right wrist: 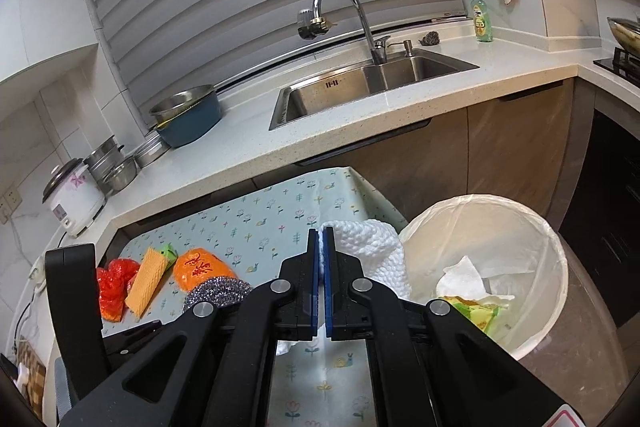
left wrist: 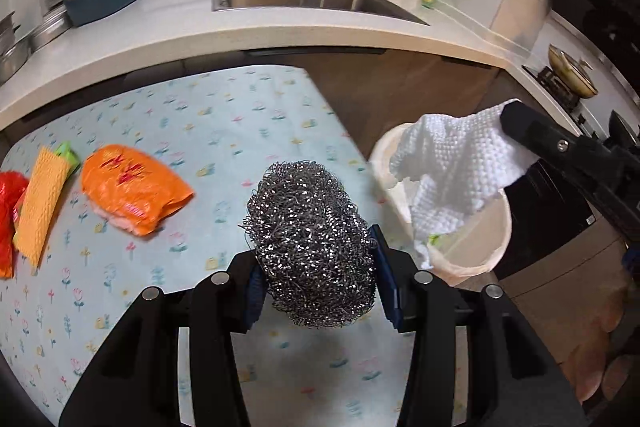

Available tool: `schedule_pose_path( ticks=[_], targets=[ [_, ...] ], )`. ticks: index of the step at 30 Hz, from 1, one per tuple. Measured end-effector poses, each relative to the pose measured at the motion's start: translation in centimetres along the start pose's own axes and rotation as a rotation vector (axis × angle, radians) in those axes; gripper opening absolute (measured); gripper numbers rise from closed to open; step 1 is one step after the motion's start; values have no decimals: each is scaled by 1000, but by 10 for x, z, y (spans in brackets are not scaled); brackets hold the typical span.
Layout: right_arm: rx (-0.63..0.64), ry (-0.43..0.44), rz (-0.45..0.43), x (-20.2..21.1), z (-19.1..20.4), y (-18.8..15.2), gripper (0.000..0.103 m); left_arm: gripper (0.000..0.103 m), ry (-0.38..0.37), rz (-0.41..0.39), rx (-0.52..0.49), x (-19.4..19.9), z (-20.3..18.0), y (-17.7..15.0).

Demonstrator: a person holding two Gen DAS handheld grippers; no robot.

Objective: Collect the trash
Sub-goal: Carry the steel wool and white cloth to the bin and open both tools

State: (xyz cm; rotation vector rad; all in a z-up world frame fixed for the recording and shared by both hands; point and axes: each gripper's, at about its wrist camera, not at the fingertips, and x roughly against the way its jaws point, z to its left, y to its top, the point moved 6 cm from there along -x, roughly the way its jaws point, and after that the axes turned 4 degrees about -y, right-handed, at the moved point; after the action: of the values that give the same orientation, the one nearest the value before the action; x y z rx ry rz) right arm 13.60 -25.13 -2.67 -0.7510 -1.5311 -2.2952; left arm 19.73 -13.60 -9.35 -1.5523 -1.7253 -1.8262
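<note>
- The left gripper (left wrist: 316, 267), at the lower centre of its own view, has its blue pads pressed against both sides of a steel wool scrubber (left wrist: 310, 247), held above the floral tablecloth (left wrist: 200, 131).
- The right gripper (right wrist: 321, 267) has its pads nearly together, pinching a white knitted cloth (right wrist: 372, 251); in the left wrist view the cloth (left wrist: 452, 163) hangs over the rim of the trash bin (left wrist: 480, 259) at the right.
- The bin (right wrist: 556, 267), lined with a pale bag, holds white paper (right wrist: 464, 279) and a yellow-green wrapper (right wrist: 476, 311).
- At the left of the table lie an orange bag (left wrist: 132, 187), a yellow sponge (left wrist: 42, 199) and a red bag (left wrist: 8, 211).
</note>
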Motion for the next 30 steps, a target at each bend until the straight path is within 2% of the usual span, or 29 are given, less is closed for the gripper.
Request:
schedule_pose_path(
  ticks=[7,17,25,30],
  targets=[
    [-44,-58,-7,2,-51,13,2,44,-44,17,-59,-19,-43,10],
    [-99,-127,36,-23,-107,10,2,45,-64,55,-128,-49,-78,18],
    [-113,-170,34,-26,-129,15,15,46,-85,78,-143,-71,-95,28],
    [-127,-183,12,-17,-138,17,17,48,-104,85,-153,-77,-109,33]
  ],
)
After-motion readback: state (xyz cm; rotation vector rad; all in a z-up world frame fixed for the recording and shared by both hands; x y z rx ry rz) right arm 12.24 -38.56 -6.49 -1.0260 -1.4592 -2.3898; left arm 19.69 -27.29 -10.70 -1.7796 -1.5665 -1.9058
